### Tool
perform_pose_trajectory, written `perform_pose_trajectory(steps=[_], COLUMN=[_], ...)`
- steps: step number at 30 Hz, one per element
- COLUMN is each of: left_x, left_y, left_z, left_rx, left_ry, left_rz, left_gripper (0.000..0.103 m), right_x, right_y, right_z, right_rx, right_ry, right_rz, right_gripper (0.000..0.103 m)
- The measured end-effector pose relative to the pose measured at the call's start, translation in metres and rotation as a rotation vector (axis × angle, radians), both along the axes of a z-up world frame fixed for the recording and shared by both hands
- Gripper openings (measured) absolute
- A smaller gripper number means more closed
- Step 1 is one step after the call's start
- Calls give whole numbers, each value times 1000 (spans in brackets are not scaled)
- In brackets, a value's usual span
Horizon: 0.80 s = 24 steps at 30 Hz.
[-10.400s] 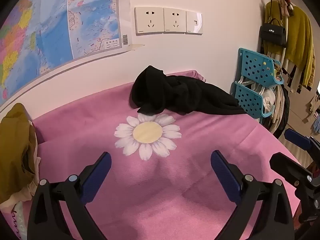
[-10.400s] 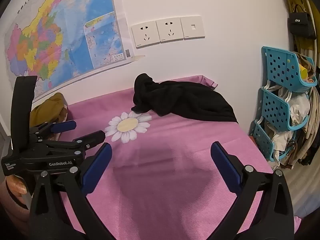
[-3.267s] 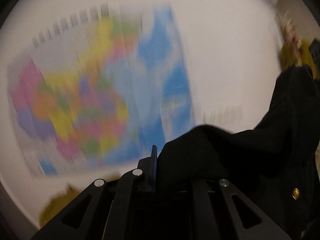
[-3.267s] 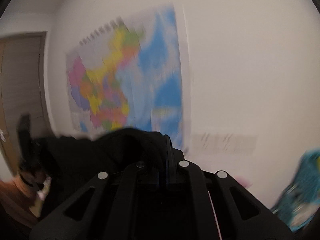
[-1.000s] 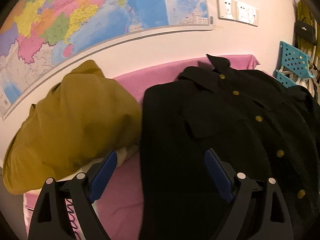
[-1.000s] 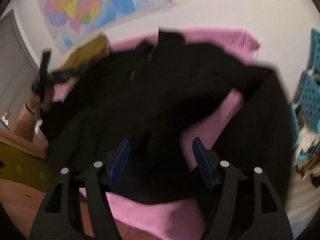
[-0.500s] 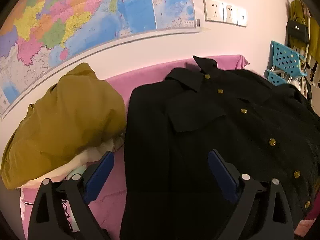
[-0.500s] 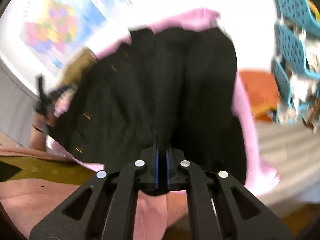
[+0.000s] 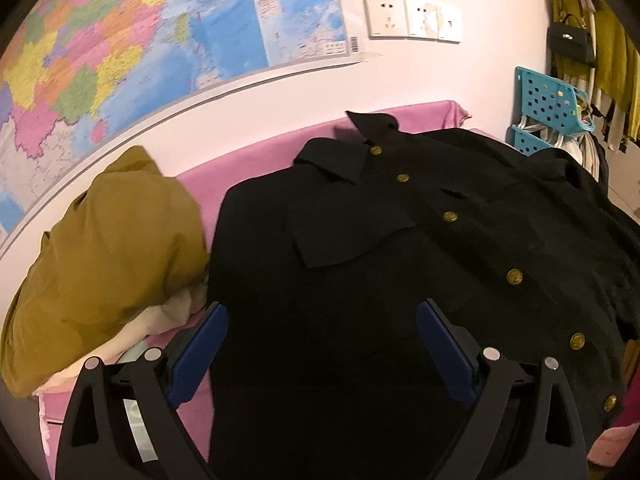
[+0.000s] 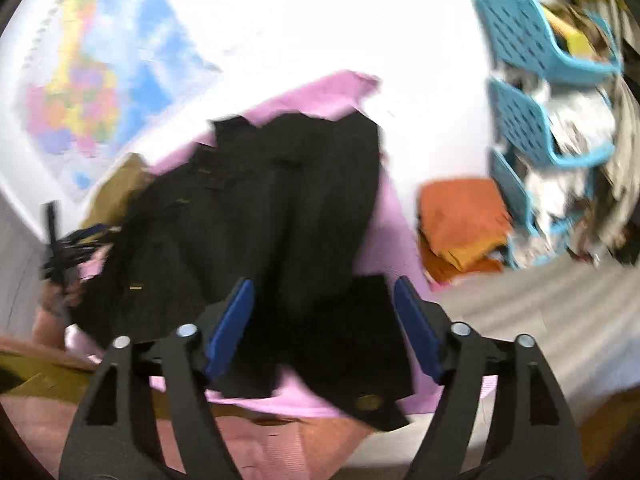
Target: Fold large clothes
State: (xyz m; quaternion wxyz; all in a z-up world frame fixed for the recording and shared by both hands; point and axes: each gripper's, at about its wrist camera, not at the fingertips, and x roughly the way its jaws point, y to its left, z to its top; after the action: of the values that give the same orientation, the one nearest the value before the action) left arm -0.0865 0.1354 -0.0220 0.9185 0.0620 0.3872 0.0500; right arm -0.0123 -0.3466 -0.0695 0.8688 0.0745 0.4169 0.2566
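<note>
Both the left claw [image 9: 320,344] and right claw [image 10: 324,320] gape empty over the black coat [image 9: 400,248].

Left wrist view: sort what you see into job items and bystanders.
Job: black button-up coat, pink bedspread, left gripper.
Lying about: mustard garment, wall map, teal baskets, black handbag, wall sockets.

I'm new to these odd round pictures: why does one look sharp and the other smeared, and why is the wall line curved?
Left wrist view: sharp, with warm light; the fisheye lens bends the map edge, and the black coat shows clear gold buttons. Right wrist view: motion blur smears the blue baskets and the coat, and the wall glares white.
</note>
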Motion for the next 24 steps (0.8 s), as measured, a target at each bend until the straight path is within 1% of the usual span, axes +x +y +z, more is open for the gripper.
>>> perform_pose_trajectory(steps=[1,2,3,4,5,6,7,8,9,11,12,14,15,18,20,22,24], left_x=[1,2,3,5,5,6,7,8,9,11,12,14,15,19,21,22,21], left_y=[-3,-6,-9,-14,-16,-19,-21,-23,-24,-26,-27,-27,-26,-25,-24,-22,-19], left_z=[1,1,2,2,3,4,5,6,6,7,8,9,10,15,21,27,34], left_rx=[0,-1,1,6,8,9,9,9,11,10,6,-9,-21,-74,-112,-142,-168], left_ry=[-1,-2,-2,-3,-3,-4,-6,-7,-9,-14,-15,-17,-16,-19,-34,-50,-73], left_rz=[-7,-17,-25,-36,-42,-49,-59,-66,-70,-82,-87,-98,-104,-126,-144,-155,-169], left_gripper=[92,92,92,92,92,92,92,92,93,93,93,93,93,93,93,93,93], right_x=[6,11,18,22,25,26,28,30,32,34,36,41,41,40,39,41,44], right_y=[-1,-3,-5,-5,-3,0,0,-2,-7,-18,-24,-24,-19,13,55,101,146], right_z=[-9,-16,-23,-26,-24,-20,-10,0,20,54,78,112,129,165,183,187,183], right_rx=[9,43,131,181,183,175,168,165,172,176,198,207,211,224,240,217,212], right_ry=[24,48,78,87,78,61,30,7,-29,-101,-138,-193,-217,-264,-271,-261,-230], right_rz=[-15,-16,6,32,44,55,72,64,48,28,18,25,53,157,281,390,486], right_gripper=[80,78,67,63,52,28,15,8,6,5,5,5,5,5,5,6,6])
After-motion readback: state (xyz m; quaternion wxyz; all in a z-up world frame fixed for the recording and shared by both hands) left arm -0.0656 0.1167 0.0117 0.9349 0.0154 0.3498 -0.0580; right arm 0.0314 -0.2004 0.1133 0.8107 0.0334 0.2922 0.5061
